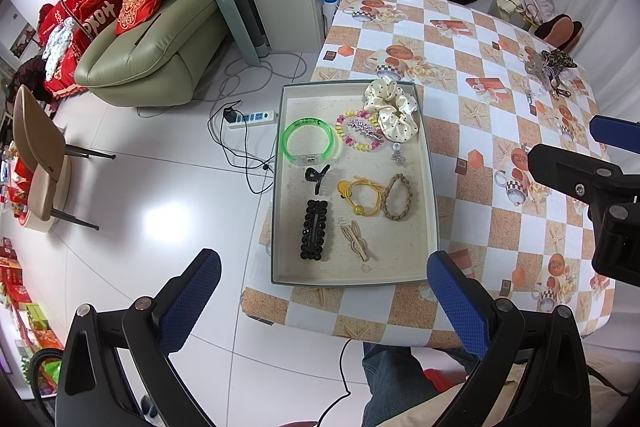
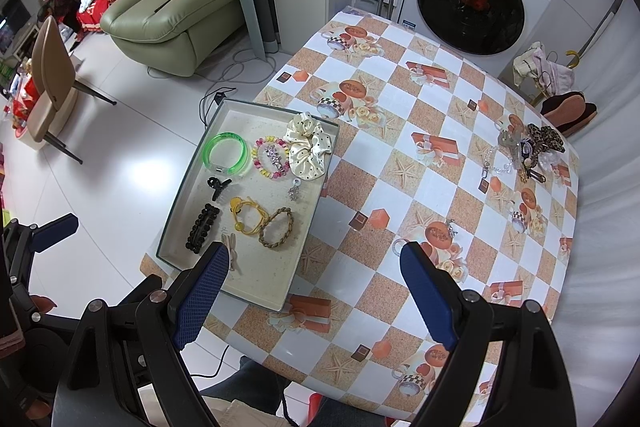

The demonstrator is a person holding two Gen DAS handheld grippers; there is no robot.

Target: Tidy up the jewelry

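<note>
Jewelry left to sort sits in a tangled pile (image 2: 524, 153) far across the table from the tray (image 2: 188, 183). Both your left gripper (image 1: 324, 291) and right gripper (image 2: 310, 291) hang spread and empty; reach the right one there and pinch one piece only.

Satin-glossy cloth scrunchie (image 1: 391, 111), clear plastic bangle (image 1: 310, 143), glossy tablecloth (image 1: 472, 131).

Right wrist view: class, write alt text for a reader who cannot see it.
A shallow tray at the table's left edge holds a green bangle, a cream scrunchie, hair ties and clips. The open right gripper hovers above the table, holding nothing. A small heap of jewelry lies at the far right.
</note>
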